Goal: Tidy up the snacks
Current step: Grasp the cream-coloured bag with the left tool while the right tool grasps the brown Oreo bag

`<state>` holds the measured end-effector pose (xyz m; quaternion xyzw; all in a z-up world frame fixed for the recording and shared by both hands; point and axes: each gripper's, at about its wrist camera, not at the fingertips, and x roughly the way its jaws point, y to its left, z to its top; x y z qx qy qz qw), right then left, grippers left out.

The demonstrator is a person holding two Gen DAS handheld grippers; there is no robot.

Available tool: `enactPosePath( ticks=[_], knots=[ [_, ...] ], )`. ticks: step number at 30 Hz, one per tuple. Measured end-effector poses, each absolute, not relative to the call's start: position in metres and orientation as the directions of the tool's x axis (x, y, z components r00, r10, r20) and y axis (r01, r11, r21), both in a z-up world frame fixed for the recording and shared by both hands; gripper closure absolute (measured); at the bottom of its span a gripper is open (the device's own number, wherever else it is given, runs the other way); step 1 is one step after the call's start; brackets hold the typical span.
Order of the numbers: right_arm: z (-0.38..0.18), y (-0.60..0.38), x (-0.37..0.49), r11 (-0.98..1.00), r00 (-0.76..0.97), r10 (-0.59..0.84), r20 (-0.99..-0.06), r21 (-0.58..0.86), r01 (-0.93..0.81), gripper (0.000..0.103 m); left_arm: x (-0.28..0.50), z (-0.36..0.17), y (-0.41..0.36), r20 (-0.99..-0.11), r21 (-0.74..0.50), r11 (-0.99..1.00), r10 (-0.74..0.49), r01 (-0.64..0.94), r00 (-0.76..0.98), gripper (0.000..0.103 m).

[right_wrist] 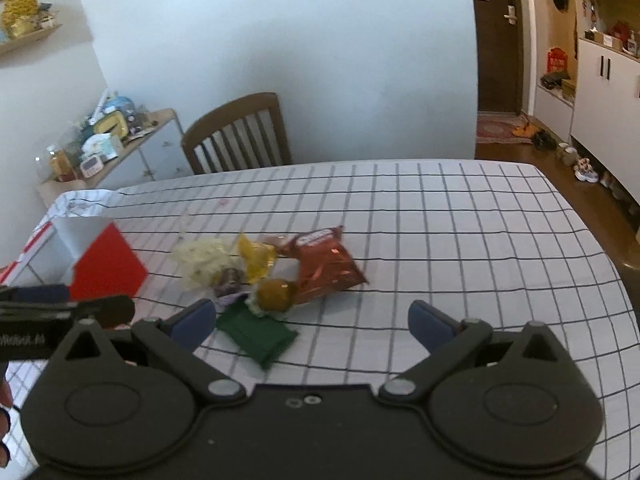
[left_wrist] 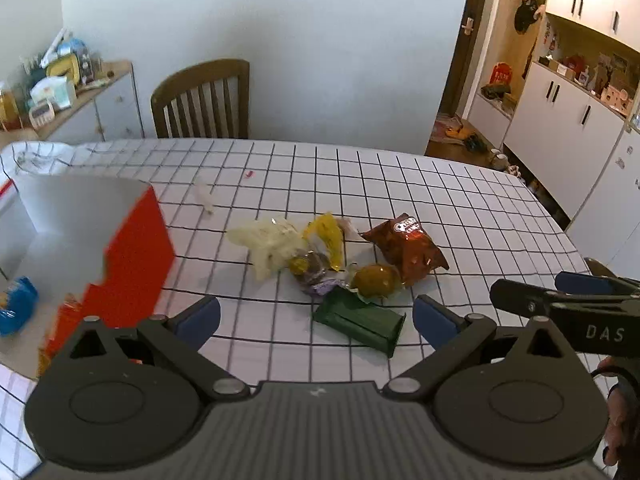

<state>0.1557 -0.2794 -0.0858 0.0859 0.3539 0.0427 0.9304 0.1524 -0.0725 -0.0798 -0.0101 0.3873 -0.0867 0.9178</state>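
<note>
Left tool (left_wrist: 316,316): fingers spread wide apart, nothing between them, held above the near edge of the counter (left_wrist: 460,200). Right tool (right_wrist: 312,322): fingers likewise wide apart and empty, held above the counter alongside the left one.

The counter carries a white cloth with a black grid. The snacks lie in one loose heap near its middle, ahead of both tools:
- green packet (left_wrist: 358,322), nearest the tools, flat on the cloth;
- round olive-brown sweet (left_wrist: 376,280) just behind it, touching the red bag;
- red bag (left_wrist: 408,248) at the right of the heap;
- yellow wrapper (left_wrist: 326,242) in the middle, partly over a dark purple-wrapped sweet (left_wrist: 314,270);
- pale crinkled bag (left_wrist: 270,244) at the left of the heap.

A red-and-white box (left_wrist: 136,256), open at the top, stands at the left of the counter, apart from the heap. A blue packet (left_wrist: 16,304) lies inside it.

A wooden chair (left_wrist: 202,98) stands at the far side of the counter.
</note>
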Motion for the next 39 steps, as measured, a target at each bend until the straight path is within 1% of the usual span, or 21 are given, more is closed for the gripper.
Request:
enactPosePath(
  ticks=[2,7,12,15,17,20,22,26,29,31,32,33,34,35,36,37,39],
  knots=[
    [-0.089,-0.284,0.166,0.984,0.740,0.127,-0.661,0.181,-0.007,0.001,0.160,-0.084,-0.076,-0.705,-0.072,0.988,-0.145,0.134,0.694,0.000],
    [-0.096,-0.291,0.195,0.982,0.721,0.145,-0.677,0.189,-0.019,0.003,0.189,-0.090,-0.077,-0.692,-0.029,0.991,-0.112,0.127,0.713,0.000],
    [-0.107,-0.287,0.228,0.984,0.712,0.154,-0.685,0.171,-0.048,0.003,0.227,-0.103,-0.070,-0.717,-0.009,0.995,-0.079,0.103,0.693,0.000],
    [-0.117,-0.282,0.247,0.987,0.698,0.149,-0.701,0.150,-0.060,0.006,0.249,-0.115,-0.069,-0.737,0.023,0.997,-0.037,0.080,0.675,0.001],
    [-0.124,-0.278,0.257,0.987,0.686,0.153,-0.711,0.142,-0.073,0.009,0.263,-0.123,-0.069,-0.749,0.039,0.997,-0.017,0.070,0.662,0.002],
    [-0.133,-0.272,0.271,0.987,0.666,0.159,-0.729,0.131,-0.092,0.014,0.277,-0.134,-0.071,-0.761,0.065,0.995,0.000,0.076,0.649,0.008],
    [-0.139,-0.269,0.279,0.987,0.655,0.160,-0.739,0.125,-0.100,0.016,0.287,-0.143,-0.071,-0.778,0.061,0.995,-0.003,0.080,0.628,0.011],
    [-0.148,-0.267,0.290,0.986,0.634,0.167,-0.755,0.129,-0.107,0.020,0.304,-0.159,-0.066,-0.812,0.031,0.998,-0.010,0.060,0.583,0.027],
    [-0.152,-0.266,0.297,0.984,0.624,0.177,-0.761,0.136,-0.113,0.022,0.312,-0.166,-0.063,-0.822,-0.005,0.998,-0.041,0.065,0.568,0.028],
    [-0.154,-0.263,0.301,0.984,0.619,0.180,-0.764,0.133,-0.122,0.024,0.317,-0.170,-0.060,-0.829,-0.036,0.997,-0.065,0.063,0.555,0.035],
    [-0.155,-0.263,0.301,0.983,0.617,0.182,-0.766,0.133,-0.125,0.025,0.320,-0.173,-0.058,-0.833,-0.059,0.996,-0.086,0.067,0.546,0.042],
    [-0.156,-0.262,0.302,0.983,0.613,0.183,-0.769,0.133,-0.127,0.026,0.322,-0.174,-0.056,-0.833,-0.084,0.994,-0.109,0.072,0.542,0.047],
    [-0.157,-0.262,0.303,0.983,0.611,0.184,-0.770,0.135,-0.125,0.029,0.323,-0.173,-0.056,-0.830,-0.100,0.992,-0.126,0.076,0.543,0.049],
    [-0.157,-0.263,0.303,0.982,0.609,0.188,-0.771,0.141,-0.125,0.035,0.322,-0.173,-0.059,-0.829,-0.107,0.991,-0.135,0.082,0.544,0.054],
    [-0.158,-0.262,0.303,0.981,0.606,0.194,-0.771,0.147,-0.127,0.038,0.323,-0.173,-0.060,-0.827,-0.112,0.989,-0.145,0.093,0.543,0.058],
    [-0.158,-0.262,0.303,0.981,0.603,0.196,-0.773,0.150,-0.127,0.044,0.323,-0.173,-0.061,-0.826,-0.113,0.989,-0.149,0.098,0.544,0.059],
    [-0.158,-0.261,0.301,0.981,0.607,0.192,-0.771,0.143,-0.129,0.046,0.324,-0.172,-0.061,-0.820,-0.122,0.987,-0.160,0.106,0.549,0.067]
  ],
)
